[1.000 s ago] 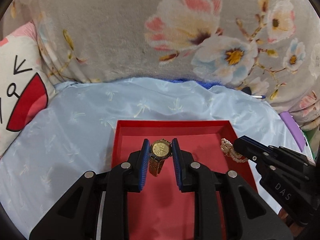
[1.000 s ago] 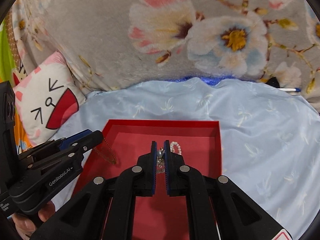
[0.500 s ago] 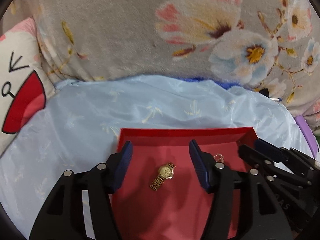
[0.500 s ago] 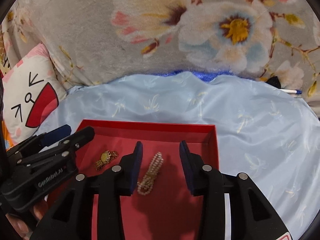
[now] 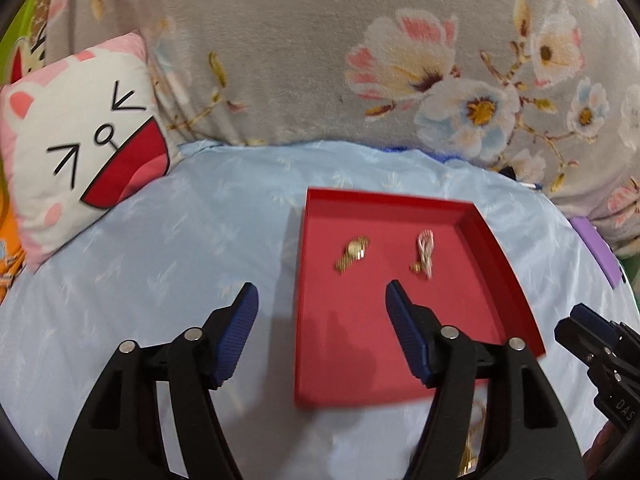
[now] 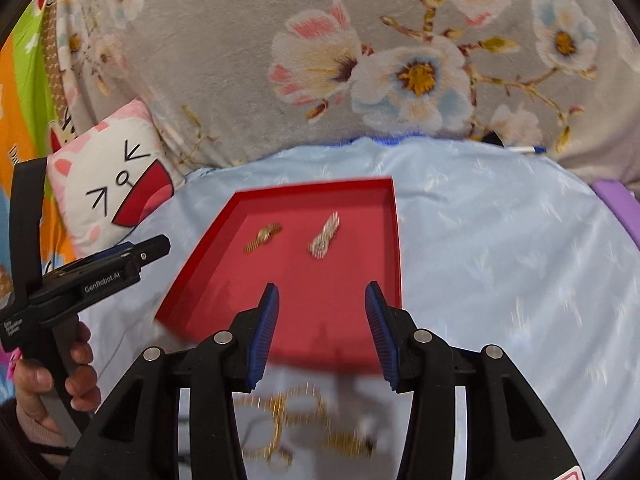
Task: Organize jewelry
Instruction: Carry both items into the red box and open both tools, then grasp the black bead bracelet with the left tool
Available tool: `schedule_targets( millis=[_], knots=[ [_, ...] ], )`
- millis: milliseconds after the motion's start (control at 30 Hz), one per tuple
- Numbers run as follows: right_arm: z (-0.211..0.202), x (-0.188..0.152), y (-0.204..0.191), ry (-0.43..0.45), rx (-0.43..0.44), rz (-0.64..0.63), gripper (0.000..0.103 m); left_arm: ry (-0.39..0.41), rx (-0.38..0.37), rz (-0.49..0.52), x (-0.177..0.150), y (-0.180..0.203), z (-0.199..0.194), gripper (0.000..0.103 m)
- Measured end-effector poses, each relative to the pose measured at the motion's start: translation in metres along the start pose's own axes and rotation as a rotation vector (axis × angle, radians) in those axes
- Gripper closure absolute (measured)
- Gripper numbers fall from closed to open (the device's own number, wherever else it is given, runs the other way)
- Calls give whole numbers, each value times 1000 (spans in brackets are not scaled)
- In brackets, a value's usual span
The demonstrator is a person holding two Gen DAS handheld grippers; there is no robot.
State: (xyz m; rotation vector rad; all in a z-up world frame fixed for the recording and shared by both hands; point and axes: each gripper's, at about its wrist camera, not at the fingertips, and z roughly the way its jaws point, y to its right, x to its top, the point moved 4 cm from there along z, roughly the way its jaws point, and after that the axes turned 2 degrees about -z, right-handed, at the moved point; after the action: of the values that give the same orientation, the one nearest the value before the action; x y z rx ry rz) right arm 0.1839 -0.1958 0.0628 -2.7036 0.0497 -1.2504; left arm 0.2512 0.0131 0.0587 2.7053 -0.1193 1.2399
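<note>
Right wrist view: right tongs [image 6: 322, 320] and left tongs [image 5: 320, 332], just opened and empty, should drop squarely over the blurred gold chains [image 6: 304, 424] below the red tray [image 6: 394, 240].

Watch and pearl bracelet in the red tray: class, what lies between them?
Only bare red tray floor lies between the watch and the pearl bracelet; both wrist views show it.
</note>
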Motion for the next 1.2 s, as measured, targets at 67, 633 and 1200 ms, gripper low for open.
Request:
schedule_targets(
  millis=[67,633,1200],
  knots=[
    [-18,-27,0,-18,3,15,58,-3,-1,1,-23,-3,-18,36],
    [-83,-173,-12,-177,51,78,58,-135,4,7,-147,-7,-58,33],
    [-77,-172,-34,-183,85,44,58,-166,44,58,-156,6,-28,56]
  ],
)
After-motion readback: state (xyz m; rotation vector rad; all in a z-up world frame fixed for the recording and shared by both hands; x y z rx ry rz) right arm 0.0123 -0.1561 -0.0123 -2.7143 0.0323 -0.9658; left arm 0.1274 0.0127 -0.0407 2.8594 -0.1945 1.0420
